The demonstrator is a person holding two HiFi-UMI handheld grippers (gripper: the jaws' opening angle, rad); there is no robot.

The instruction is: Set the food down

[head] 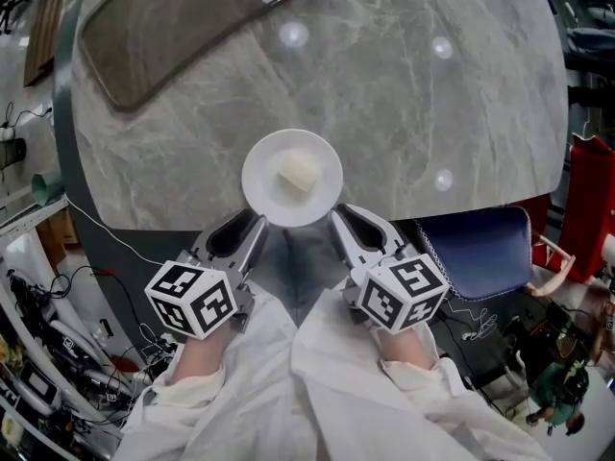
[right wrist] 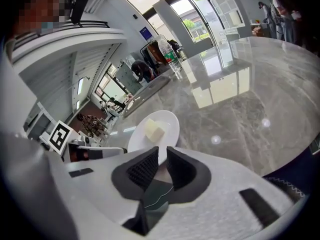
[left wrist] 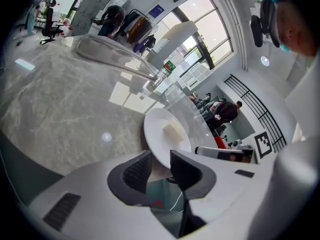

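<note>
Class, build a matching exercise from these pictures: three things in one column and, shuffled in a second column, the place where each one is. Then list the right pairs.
Things
1. white plate
2. pale food block
3. long see-through tray

Places
A. lying on the marble table, towards its far left side
B. resting in the middle of the plate
C. gripped at its rim by the left claw and the right claw, one on each side

Right pairs: 1-C, 2-B, 3-A
</note>
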